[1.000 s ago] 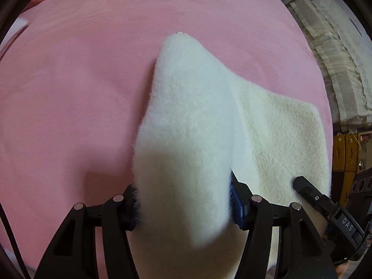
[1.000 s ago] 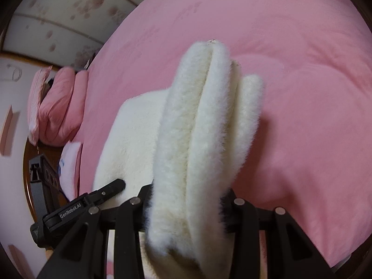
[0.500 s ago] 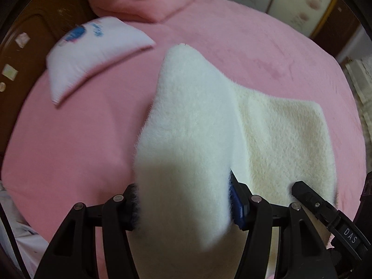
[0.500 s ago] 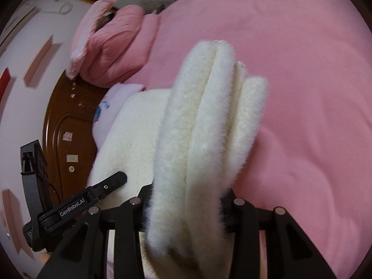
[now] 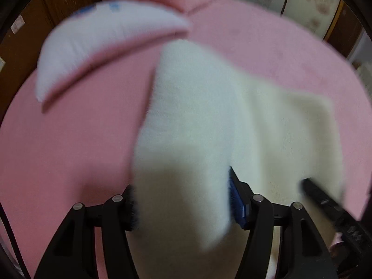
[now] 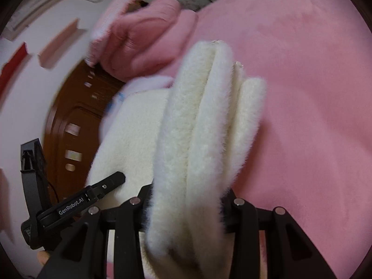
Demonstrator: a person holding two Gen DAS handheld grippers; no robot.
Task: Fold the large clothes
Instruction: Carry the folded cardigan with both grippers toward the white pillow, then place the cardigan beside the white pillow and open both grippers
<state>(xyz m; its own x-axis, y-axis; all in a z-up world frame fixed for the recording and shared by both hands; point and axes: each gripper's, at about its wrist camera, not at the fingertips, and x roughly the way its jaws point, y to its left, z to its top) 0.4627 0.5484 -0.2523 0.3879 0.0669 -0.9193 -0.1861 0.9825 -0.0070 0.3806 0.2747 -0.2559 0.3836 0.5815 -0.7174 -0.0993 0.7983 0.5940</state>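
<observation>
A thick cream fleece garment (image 5: 193, 125) is held up over a pink bed (image 5: 69, 144). My left gripper (image 5: 183, 204) is shut on one bunched edge of it; the rest hangs to the right (image 5: 290, 134). My right gripper (image 6: 186, 209) is shut on the other end, where several folded layers (image 6: 204, 121) stand between the jaws. Each gripper shows in the other's view: the right one (image 5: 325, 200), the left one (image 6: 81, 202). The fabric hides both sets of fingertips.
A white and lilac pillow (image 5: 104, 39) lies at the bed's head, with a pink rolled quilt (image 6: 144, 34) behind it. A dark wooden headboard (image 6: 69, 121) and white wall (image 6: 28, 69) stand to the left. Wardrobe doors (image 5: 313, 2) are at the back.
Both grippers have swung up and toward the head of the bed with the garment still held. The pillow, quilt and headboard have come much nearer in view.
</observation>
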